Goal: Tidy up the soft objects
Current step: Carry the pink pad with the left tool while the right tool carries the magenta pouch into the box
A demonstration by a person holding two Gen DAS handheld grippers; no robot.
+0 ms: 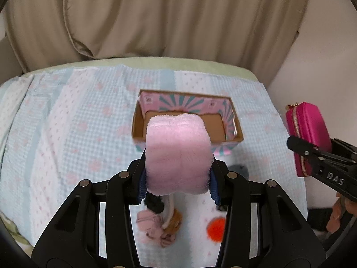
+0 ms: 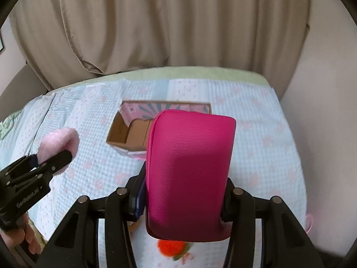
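Observation:
My left gripper (image 1: pixel 177 174) is shut on a folded pale pink fluffy towel (image 1: pixel 177 154) and holds it above the bed, just in front of an open cardboard box (image 1: pixel 232 137) with pink and teal patterned walls. My right gripper (image 2: pixel 185 192) is shut on a magenta zip pouch (image 2: pixel 189 174) and holds it in the air to the right of the box (image 2: pixel 118 131). The pouch also shows in the left wrist view (image 1: pixel 309 131), and the towel in the right wrist view (image 2: pixel 59 140).
The bed has a light blue and white checked cover (image 1: pixel 67 134). A pink sock bundle (image 1: pixel 154 230), a dark item (image 1: pixel 154 203) and an orange pom-pom (image 1: pixel 215 229) lie near the front. Beige curtains (image 1: pixel 156 15) hang behind the bed.

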